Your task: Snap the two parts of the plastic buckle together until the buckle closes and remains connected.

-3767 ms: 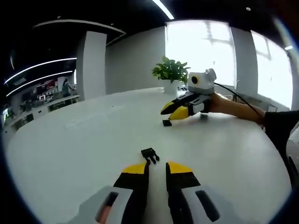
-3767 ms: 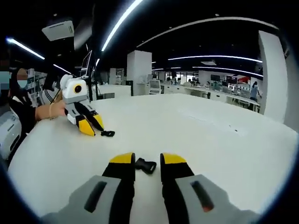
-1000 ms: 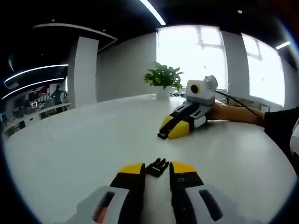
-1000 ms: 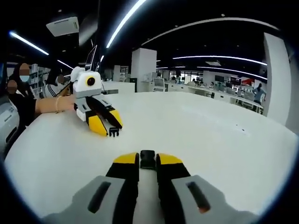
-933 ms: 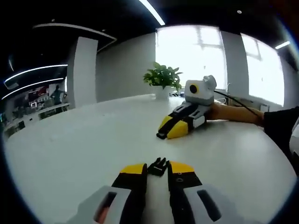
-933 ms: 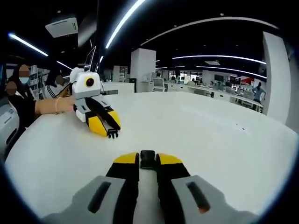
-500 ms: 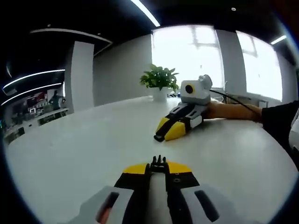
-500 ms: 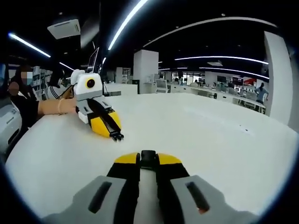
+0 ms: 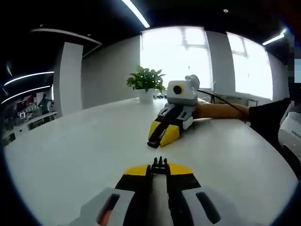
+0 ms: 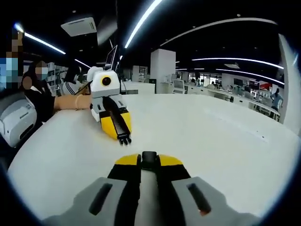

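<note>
Black pronged buckle half (image 9: 159, 165) pinched in my left gripper (image 9: 159, 170); socket half (image 10: 149, 159) clamped in my right gripper (image 10: 149, 165); small, stiff, probably slippery, so I grip their rear ends

Smooth matt white table top (image 9: 70, 150), faintly sheened under window light. Black plastic pronged buckle half (image 9: 160, 165), matt. Black plastic socket buckle half (image 10: 149, 159), slightly glossy. Yellow-tipped black jaws on left gripper (image 9: 159, 170) and right gripper (image 10: 149, 161), hard plastic, grey satin shells behind.
</note>
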